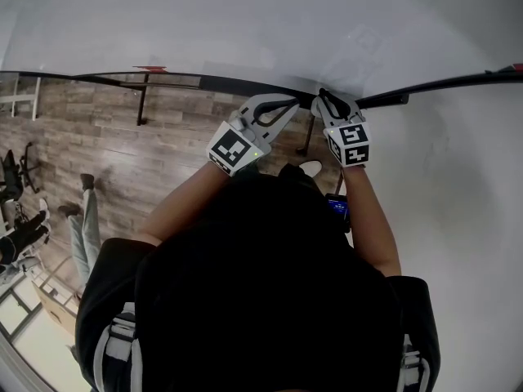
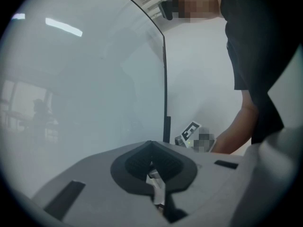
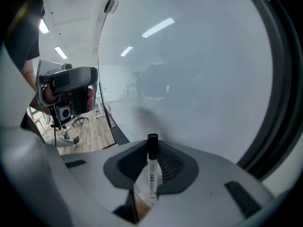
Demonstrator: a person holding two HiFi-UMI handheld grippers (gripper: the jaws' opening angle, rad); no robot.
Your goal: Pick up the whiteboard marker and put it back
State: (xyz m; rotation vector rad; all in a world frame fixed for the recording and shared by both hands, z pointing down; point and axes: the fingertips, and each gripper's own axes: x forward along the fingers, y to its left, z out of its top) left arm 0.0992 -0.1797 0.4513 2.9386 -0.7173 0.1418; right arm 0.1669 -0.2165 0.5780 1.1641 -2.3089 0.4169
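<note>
The right gripper (image 3: 151,151) is clamping the whiteboard marker (image 3: 151,174) between its pads, with the jaws partly closed around the barrel. The black cap (image 3: 152,143) is pointing to twelve o'clock, toward the whiteboard (image 3: 199,70). So the marker is sitting in that gripper and is not yet back in any resting place. The left gripper (image 2: 152,163) is keeping its jaws drawn together and is apparently gripping nothing, though a small pale piece is showing low in the gap and I cannot tell what it is. As I am judging it, the main risk is coming from the narrow hold. The pads are pinching a smooth round barrel, so the marker could be rolling or pivoting if the cap is bumping the board or the dark frame (image 3: 279,108) at three o'clock. Releasing before the barrel is lying supported could be sending it down to the wooden floor (image 1: 122,153). The left gripper, hovering near the marker at its nine o'clock, could also be knocking it during placement.
</note>
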